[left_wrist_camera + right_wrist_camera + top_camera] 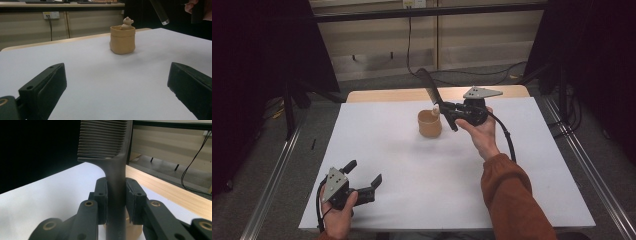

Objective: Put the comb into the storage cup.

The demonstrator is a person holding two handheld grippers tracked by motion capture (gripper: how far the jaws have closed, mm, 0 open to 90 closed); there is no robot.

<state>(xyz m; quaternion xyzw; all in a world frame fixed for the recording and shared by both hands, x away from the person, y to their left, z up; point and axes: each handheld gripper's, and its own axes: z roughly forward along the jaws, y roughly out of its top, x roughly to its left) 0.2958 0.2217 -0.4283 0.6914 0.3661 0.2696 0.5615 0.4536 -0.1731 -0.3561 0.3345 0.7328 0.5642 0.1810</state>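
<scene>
A black comb (430, 85) is clamped by its handle in my right gripper (447, 109), teeth end slanting up and to the back left, handle end pointing down. Just left of and below that gripper stands a tan cup (430, 125) with a small bear figure (435, 112) at its rim. In the right gripper view the pads press both sides of the comb (105, 140) handle, with the cup (130, 230) beneath. My left gripper (363, 172) rests at the near left of the table, jaws open and nothing between them. Its view faces the cup (122, 40) and bear (127, 22) across bare sheet.
A white sheet (412, 170) covers the table; a strip of wooden top (402, 94) shows along the far edge. Dark curtains flank both sides. Cables (409, 45) hang against the pale back wall. The comb's handle end (160, 12) hangs above and right of the cup.
</scene>
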